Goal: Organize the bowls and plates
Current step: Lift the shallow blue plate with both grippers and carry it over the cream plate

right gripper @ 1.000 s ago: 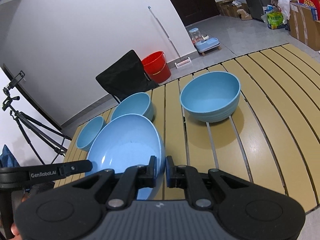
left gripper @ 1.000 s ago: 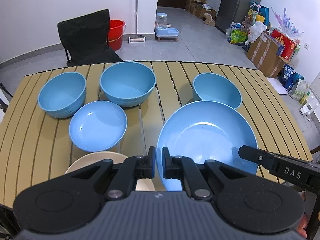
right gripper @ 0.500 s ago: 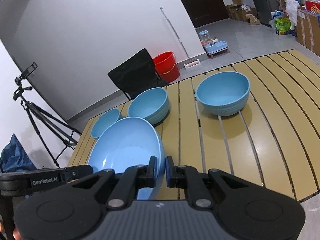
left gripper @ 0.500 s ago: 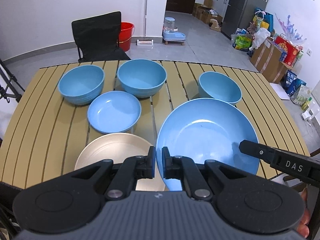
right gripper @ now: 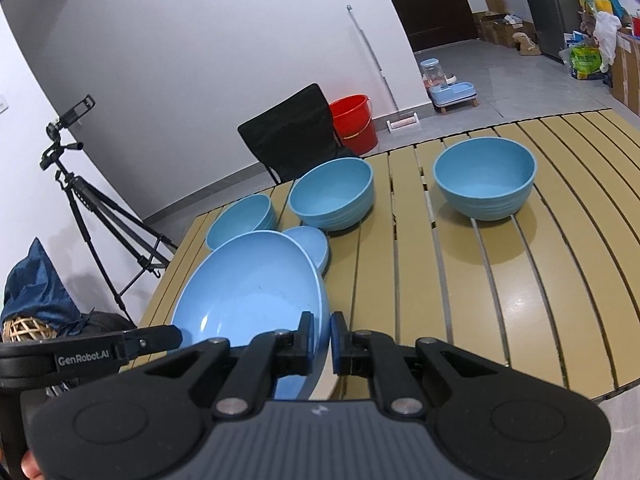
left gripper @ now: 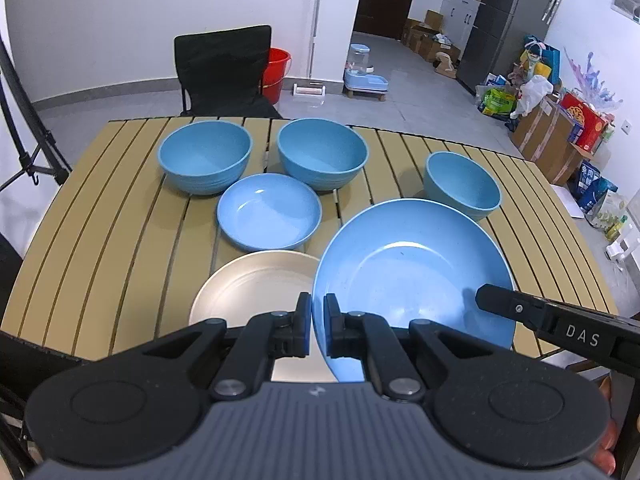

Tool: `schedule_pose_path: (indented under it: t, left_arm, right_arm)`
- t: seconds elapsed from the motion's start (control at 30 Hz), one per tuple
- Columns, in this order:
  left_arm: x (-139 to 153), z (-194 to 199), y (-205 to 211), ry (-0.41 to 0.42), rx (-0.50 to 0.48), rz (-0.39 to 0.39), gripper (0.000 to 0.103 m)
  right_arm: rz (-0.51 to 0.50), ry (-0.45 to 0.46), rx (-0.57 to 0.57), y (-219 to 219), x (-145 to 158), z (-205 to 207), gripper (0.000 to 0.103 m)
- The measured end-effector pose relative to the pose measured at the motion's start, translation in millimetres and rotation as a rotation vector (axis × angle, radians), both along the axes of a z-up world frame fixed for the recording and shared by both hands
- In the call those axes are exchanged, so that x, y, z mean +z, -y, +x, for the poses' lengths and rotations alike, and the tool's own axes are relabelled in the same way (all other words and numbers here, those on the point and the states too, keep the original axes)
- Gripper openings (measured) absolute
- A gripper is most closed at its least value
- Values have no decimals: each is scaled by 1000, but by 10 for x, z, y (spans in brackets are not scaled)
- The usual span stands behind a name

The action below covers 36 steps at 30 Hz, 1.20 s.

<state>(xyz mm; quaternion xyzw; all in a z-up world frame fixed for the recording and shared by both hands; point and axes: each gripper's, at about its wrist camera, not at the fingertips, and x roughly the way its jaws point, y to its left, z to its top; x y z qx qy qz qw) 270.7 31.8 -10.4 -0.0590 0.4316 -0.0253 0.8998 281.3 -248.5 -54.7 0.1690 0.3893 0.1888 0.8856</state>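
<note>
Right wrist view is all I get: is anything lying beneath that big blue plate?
Observer: Yes. A beige plate lies on the table, its right edge hidden behind the big blue plate.
Operator: Does just one gripper hold the blue one?
Observer: No. The left gripper is shut on one rim, the right gripper on the opposite rim.
Operator: And the small blue dish behind?
Observer: The shallow dish is whole and empty, apart from the beige plate.
</note>
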Motion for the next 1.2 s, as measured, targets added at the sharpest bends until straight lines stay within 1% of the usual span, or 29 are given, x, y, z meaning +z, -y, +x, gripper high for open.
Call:
schedule_pose_path:
  t: [0.2, 0.53, 0.9, 1.2]
  left_arm:
    - [-83, -29, -191, -14, 18, -20, 7]
    - [-263, 37, -455, -41, 46, -51, 7]
    - [-555, 201, -685, -94, 76, -73, 7]
    - [-798, 343, -834, -129, 101, -84, 7]
  right_arm:
    - [-22, -11, 18, -206, -27, -13, 8]
    - [-58, -43, 47, -494, -129, 45, 8]
    - [-80, -107, 68, -717, -383, 238, 8]
    - [-101, -160, 88, -886, -650, 402, 8]
